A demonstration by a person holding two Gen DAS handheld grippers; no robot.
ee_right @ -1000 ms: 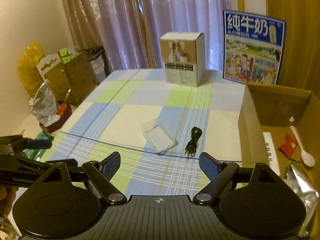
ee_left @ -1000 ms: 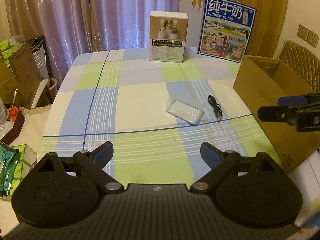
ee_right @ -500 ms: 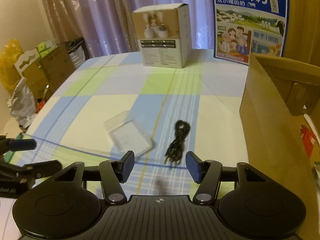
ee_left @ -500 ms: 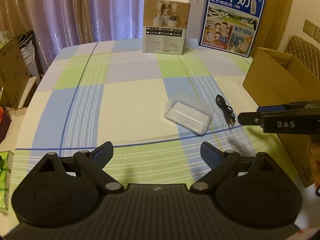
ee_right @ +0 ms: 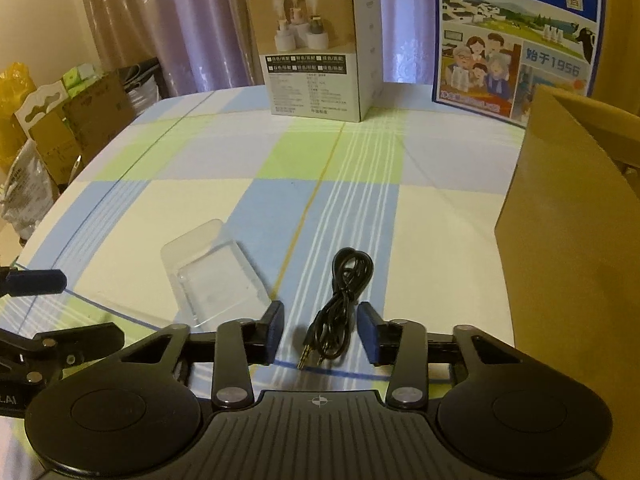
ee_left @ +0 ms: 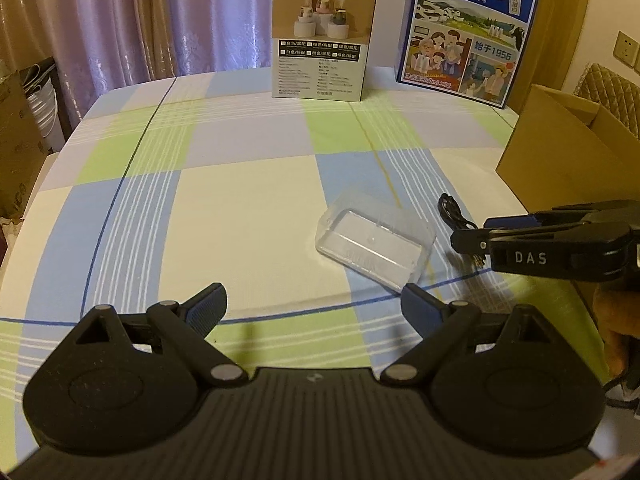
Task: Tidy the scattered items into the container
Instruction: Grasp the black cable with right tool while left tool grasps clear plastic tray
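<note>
Closing on the black audio cable [ee_right: 343,300] is the step in hand, and doing it well looks to be a matter of catching the whole bundle rather than one loose loop. The right gripper [ee_right: 320,334] has its blue pads either side of the cable's lower end, just above the two gold plugs; the jaws are closing, with the cable between them but the pads not yet pressing on it. Settling the fingertips down to the checked tablecloth [ee_right: 200,200] before the pinch finishes should gather all the strands (a grip on the plugs alone would probably let the coil trail and snag on the box wall). From there the cardboard box [ee_right: 568,240], which stands just to the right of the cable, is a short carry up and over its near wall.

The right gripper points down at the cloth at a steep slant, squarely lined up with the cable's length. The left gripper [ee_left: 312,308] tilts down much the same way, its jaws wide open and empty, with the clear plastic tray [ee_left: 374,242] lying flat just ahead of its right fingertip, untouched. That tray sits beside the cable, near but apart, and appears to be the left's likely target. A humidifier box [ee_left: 322,36] and a milk carton case [ee_left: 468,28] stand upright at the far edge, well clear.
</note>
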